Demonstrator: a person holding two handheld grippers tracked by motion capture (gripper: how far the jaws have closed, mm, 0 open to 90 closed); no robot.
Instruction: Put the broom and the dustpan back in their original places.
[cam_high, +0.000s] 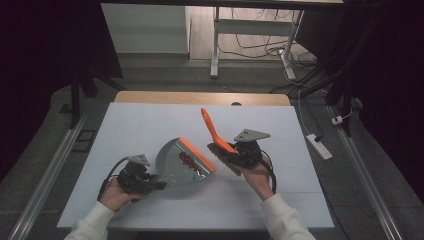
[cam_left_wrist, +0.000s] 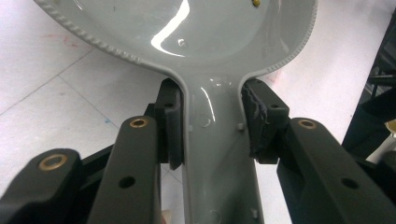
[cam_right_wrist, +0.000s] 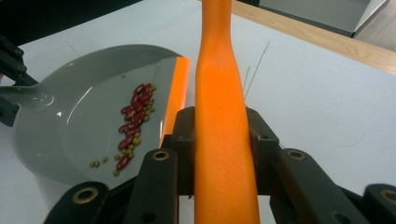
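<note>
White tabletop (cam_high: 150, 125): my left gripper (cam_high: 159, 184) clamps the grey dustpan (cam_high: 175, 167) handle; my right gripper (cam_high: 223, 151) squeezes the orange brush (cam_high: 215, 131).

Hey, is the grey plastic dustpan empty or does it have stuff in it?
Not empty: the grey plastic dustpan holds a streak of red beans and small green beans.

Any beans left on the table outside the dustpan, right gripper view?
No: the red beans and small green ones all lie inside the grey dustpan.
</note>
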